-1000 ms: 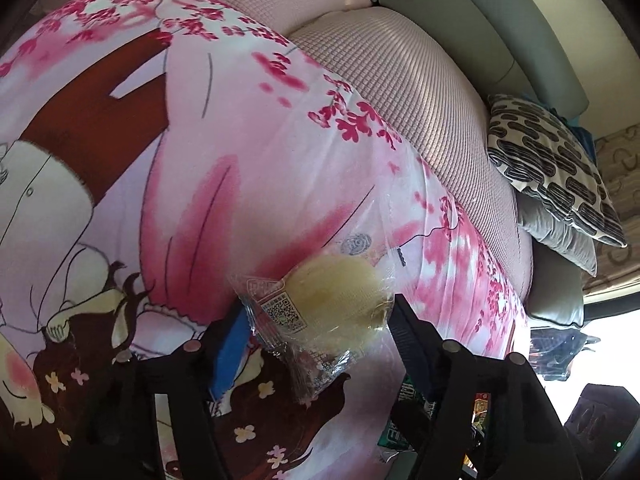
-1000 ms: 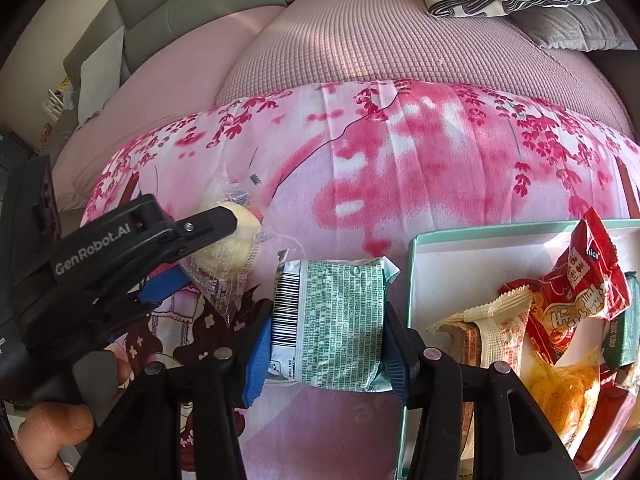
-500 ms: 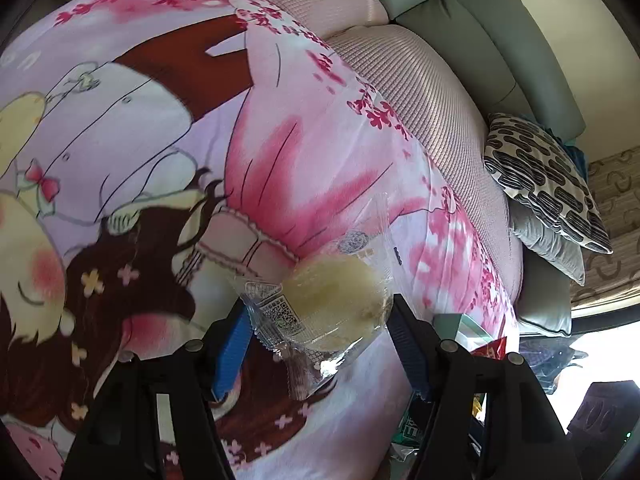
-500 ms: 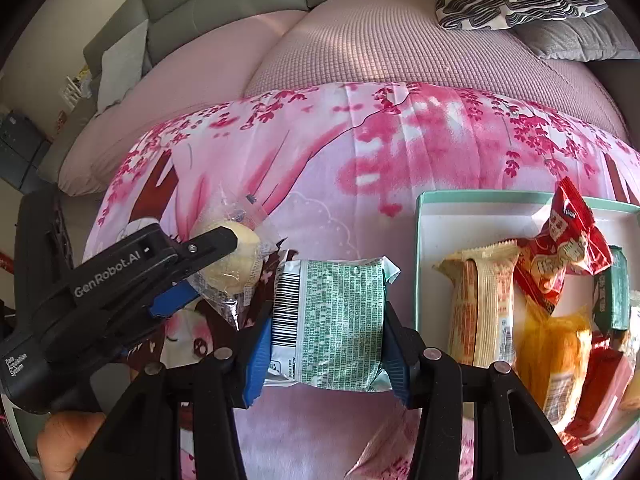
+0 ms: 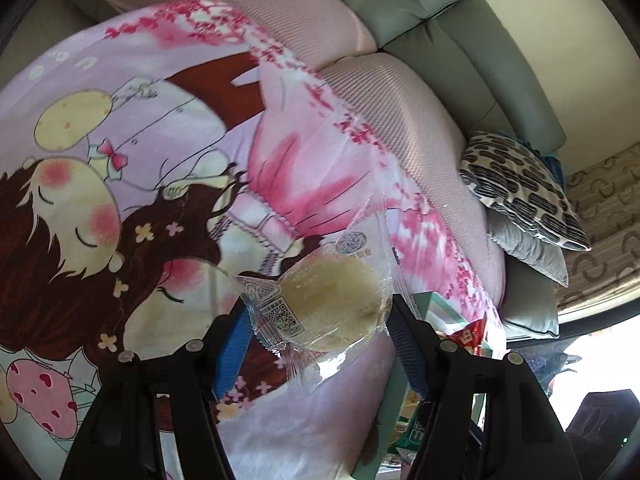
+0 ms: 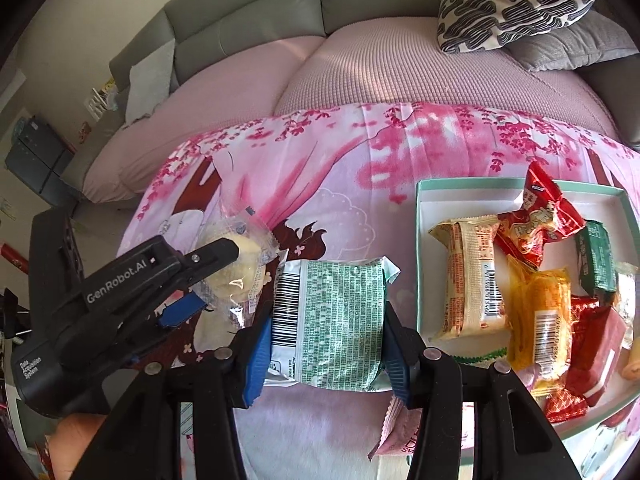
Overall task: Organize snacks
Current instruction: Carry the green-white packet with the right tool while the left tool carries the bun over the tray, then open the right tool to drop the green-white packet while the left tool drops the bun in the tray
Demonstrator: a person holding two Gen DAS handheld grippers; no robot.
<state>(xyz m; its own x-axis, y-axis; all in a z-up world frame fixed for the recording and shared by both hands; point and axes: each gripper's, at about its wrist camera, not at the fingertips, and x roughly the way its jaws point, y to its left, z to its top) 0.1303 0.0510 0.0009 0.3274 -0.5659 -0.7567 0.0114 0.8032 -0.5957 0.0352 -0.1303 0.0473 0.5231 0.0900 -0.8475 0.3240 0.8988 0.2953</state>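
Slippage is the worry: the left claw [image 5: 316, 322] pinches a clear-wrapped pale cake [image 5: 336, 304] by slack film, the right claw [image 6: 324, 344] clamps a green packet [image 6: 332, 320] — both aloft over the pink cloth [image 6: 352, 208], beside the crowded tray [image 6: 424, 240]. Either could slide free or snag its rim.

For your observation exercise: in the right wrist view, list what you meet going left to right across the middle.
Left gripper → clear-wrapped bun → green-printed packet → cream wafer pack → yellow pack → green pack.
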